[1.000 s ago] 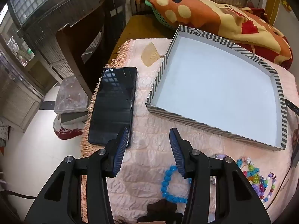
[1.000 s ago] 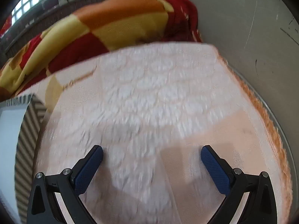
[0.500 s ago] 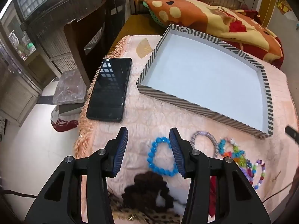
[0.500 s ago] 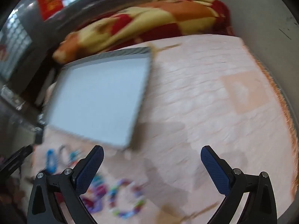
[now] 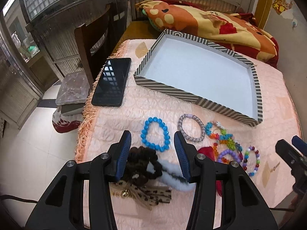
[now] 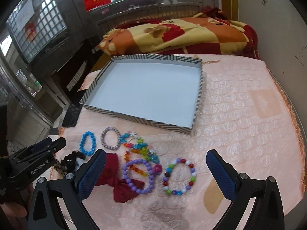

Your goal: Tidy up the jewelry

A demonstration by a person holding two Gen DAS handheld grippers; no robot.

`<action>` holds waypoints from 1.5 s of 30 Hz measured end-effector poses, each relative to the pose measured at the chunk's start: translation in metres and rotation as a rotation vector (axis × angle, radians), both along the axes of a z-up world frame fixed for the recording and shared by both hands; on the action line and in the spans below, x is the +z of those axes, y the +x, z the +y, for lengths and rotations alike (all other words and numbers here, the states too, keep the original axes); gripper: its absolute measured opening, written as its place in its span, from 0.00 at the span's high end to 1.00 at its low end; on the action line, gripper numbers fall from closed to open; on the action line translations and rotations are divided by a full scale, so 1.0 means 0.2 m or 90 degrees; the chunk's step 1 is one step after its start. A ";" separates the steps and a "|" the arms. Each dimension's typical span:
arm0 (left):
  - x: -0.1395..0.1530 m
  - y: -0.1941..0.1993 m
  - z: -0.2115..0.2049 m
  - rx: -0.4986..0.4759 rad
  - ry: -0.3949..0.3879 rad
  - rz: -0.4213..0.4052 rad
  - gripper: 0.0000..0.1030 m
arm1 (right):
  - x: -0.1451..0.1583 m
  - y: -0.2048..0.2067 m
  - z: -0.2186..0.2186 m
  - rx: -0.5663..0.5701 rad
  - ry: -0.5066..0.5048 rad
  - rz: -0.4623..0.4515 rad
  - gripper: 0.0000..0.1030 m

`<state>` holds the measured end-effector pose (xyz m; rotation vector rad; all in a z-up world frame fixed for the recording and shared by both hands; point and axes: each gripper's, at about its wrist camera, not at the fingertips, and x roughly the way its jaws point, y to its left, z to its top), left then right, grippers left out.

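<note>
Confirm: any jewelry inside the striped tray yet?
No. In the right wrist view the striped tray shows only its bare pale floor, while the blue bead bracelet and multicolor bead bracelet lie on the cloth in front of it.

Windows: glass-block panes [image 6: 44,17] along the back, daylight coming through.
Wall: pale plaster [image 6: 278,23] on the right.
Floor: light tiles [image 5: 32,145].
Furniture: dark wooden chair [image 5: 92,44] beside the table, whose pink quilted cloth [image 6: 239,115] has a fringed edge.
Behind: orange-and-red blanket [image 5: 214,25] heaped up.
</note>
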<state>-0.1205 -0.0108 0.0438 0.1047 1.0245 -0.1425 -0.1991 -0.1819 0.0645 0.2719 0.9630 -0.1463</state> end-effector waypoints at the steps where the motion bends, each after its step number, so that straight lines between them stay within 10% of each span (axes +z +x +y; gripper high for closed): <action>1: 0.00 -0.02 0.00 0.001 0.000 -0.003 0.56 | 0.01 -0.01 0.01 0.000 -0.001 -0.001 0.00; 45: 0.04 -0.10 0.05 0.028 0.002 -0.019 0.56 | -0.02 0.02 0.17 0.000 -0.035 0.004 0.00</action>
